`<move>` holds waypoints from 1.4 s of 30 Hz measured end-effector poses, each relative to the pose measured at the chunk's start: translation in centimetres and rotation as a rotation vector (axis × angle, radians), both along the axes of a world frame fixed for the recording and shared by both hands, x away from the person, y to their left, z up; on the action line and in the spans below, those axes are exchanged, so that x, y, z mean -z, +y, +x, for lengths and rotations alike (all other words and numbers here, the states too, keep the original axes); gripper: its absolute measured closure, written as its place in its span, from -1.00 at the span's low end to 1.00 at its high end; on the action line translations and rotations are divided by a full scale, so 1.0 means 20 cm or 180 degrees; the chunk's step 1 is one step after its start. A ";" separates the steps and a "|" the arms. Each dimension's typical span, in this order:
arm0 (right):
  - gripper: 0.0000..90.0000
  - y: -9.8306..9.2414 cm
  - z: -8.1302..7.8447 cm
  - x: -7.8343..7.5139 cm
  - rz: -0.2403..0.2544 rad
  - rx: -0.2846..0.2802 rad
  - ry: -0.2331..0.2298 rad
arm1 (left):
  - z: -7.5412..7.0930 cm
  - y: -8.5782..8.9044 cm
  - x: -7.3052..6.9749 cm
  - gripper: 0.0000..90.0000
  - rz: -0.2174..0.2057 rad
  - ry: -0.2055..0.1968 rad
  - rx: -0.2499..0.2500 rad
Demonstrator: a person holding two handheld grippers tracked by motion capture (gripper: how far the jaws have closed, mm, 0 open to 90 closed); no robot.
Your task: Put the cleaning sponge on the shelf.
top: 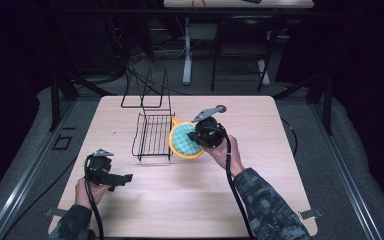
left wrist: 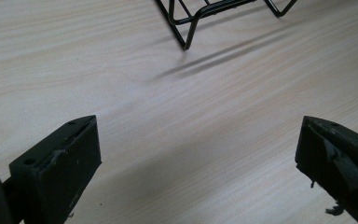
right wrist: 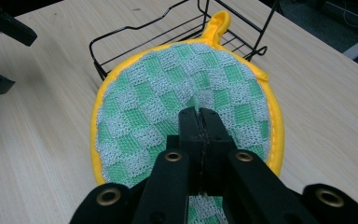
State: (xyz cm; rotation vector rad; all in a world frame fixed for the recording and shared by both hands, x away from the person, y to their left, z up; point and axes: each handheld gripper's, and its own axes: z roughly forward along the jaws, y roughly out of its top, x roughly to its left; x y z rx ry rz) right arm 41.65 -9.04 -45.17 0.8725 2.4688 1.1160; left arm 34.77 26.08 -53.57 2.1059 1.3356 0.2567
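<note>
Right gripper view: right gripper [right wrist: 199, 114] fingers clamp the pot holder [right wrist: 158, 93]; left gripper [left wrist: 198, 154] fingers gape.

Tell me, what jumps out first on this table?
The bright round pot holder, green-and-white checks with a yellow rim, near the middle of the table. The right tool is shut on it, carrying it right beside the black wire rack. At the near left, the left tool waits with jaws wide open and nothing between them.
</note>
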 end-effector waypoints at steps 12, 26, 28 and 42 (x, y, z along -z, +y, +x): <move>0.99 0.19 0.06 0.04 -0.0051 -0.0069 -0.0003 | 0.00 0.00 0.00 -0.99 0.0001 0.0004 -0.0002; 0.99 0.36 0.13 0.11 -0.0117 -0.0082 -0.0012 | 0.00 0.00 0.00 -0.99 -0.0014 0.0004 0.0010; 0.99 0.39 0.14 0.12 -0.0166 -0.0079 -0.0052 | 0.00 0.00 0.00 -0.99 -0.0019 0.0014 0.0012; 0.99 0.53 0.20 0.19 -0.0234 -0.0026 -0.0046 | 0.00 0.00 0.00 -0.99 0.0005 0.0018 0.0015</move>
